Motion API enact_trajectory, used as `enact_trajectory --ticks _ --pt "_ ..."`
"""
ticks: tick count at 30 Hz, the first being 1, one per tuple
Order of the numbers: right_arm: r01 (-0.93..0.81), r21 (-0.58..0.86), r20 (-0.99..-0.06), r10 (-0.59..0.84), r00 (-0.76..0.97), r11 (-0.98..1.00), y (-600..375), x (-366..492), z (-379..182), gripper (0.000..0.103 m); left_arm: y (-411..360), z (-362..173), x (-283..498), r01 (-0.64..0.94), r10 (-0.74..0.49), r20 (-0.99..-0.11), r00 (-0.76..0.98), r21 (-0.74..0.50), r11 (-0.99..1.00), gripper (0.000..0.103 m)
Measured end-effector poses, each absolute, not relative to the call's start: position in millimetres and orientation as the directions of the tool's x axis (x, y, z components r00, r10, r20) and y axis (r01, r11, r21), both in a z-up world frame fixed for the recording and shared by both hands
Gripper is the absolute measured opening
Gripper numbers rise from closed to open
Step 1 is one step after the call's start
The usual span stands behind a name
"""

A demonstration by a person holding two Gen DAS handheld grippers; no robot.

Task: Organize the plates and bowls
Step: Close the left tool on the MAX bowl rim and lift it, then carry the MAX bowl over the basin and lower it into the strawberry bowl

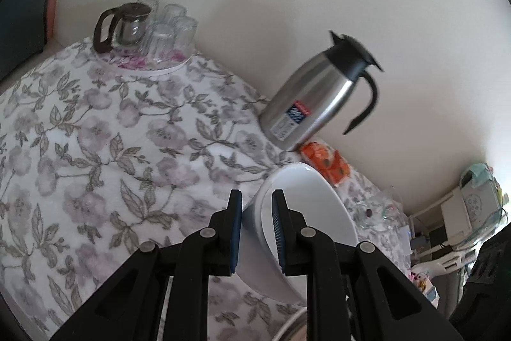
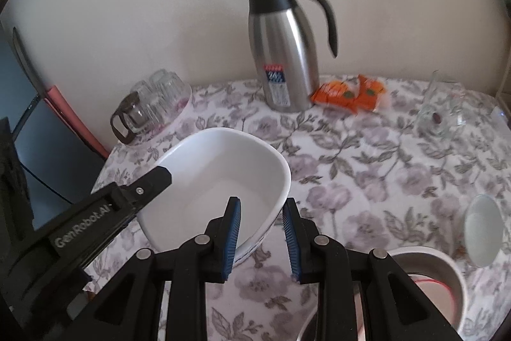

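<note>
White bowl is clamped by the left gripper: one finger sits inside the rim, the other against the outer wall, and the bowl looks tilted and off the cloth. In the right wrist view the left gripper bites the bowl's left rim. Right gripper has its jaws spread around the bowl's near right rim, one blue pad inside, the other outside; contact can't be confirmed, so it reads as not closed. Bowl sits over the near-left part of the table, which carries a floral cloth. Steel thermos jug stands at the far edge by the wall, orange packets just beside it on the right. Glass coffee pot and upturned glasses share a tray at the far-left corner. Clear glass mug is near the far-right side. Small white dish sits near the right edge, with a metal pot at the near edge just beside it.
</note>
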State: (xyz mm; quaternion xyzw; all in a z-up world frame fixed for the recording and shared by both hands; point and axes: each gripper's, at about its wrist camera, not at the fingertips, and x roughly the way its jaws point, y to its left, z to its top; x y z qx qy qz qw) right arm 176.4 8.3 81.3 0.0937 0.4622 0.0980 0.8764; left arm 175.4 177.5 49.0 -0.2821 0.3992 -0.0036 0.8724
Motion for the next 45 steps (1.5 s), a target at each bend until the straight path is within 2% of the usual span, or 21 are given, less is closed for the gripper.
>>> enact_trajectory --ticks 13,45 --pt "-0.067 0.297 -0.732 0.272 0.625 0.953 -48 136 121 0.029 124 80 153 -0.118 -0.278 -0.672 0.686 -0.48 0.869 0.019" --pt "-0.018 0.299 -0.673 0.224 0.704 0.954 -148 48 122 0.029 10 86 101 0.058 -0.3 -0.711 0.636 -0.344 0.937 0.019"
